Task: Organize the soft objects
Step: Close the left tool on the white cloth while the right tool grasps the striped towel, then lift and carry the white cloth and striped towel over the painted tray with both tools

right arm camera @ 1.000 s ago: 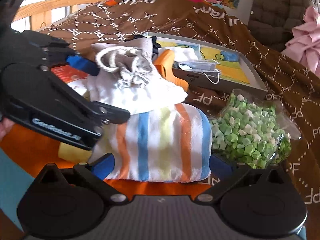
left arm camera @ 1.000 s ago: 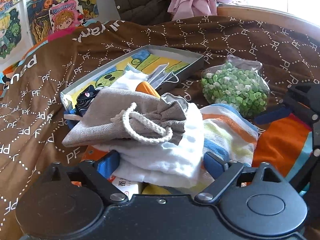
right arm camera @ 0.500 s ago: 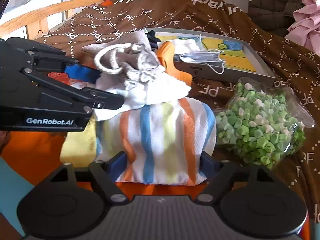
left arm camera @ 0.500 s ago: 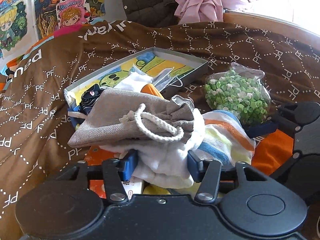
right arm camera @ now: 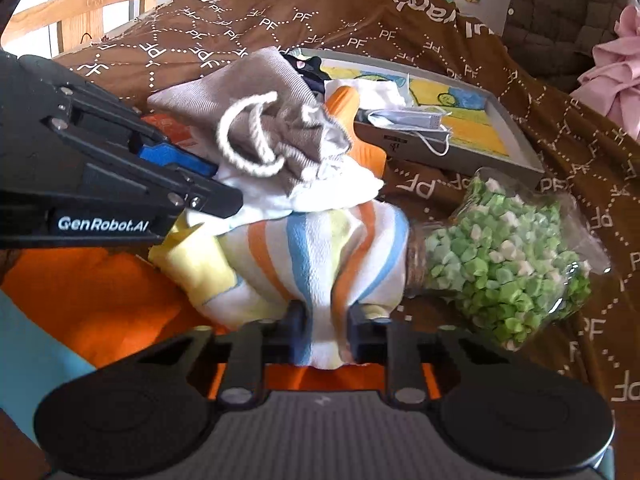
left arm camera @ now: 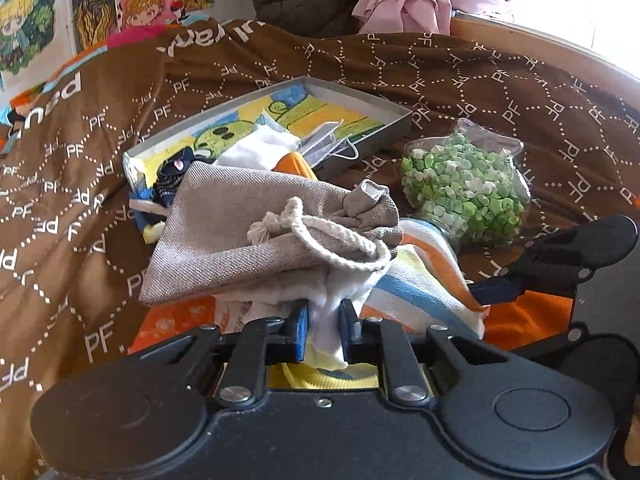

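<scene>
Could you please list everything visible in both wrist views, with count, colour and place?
drawstring pouch: one, grey-beige, top of pile
white cloth: one, under pouch
striped towel: one, orange-blue-yellow, pile bottom
bag of paper stars: one, green-white, beside towel
shallow box: one, grey, behind pile
face mask: one, white, in box
bedspread: one, brown
left tongs: closing, pinching white cloth
right tongs: closing, pinching striped towel

Shallow picture box [left arm camera: 384, 136], bag of green bits [left arm camera: 464, 188], wall posters [left arm camera: 148, 0]
</scene>
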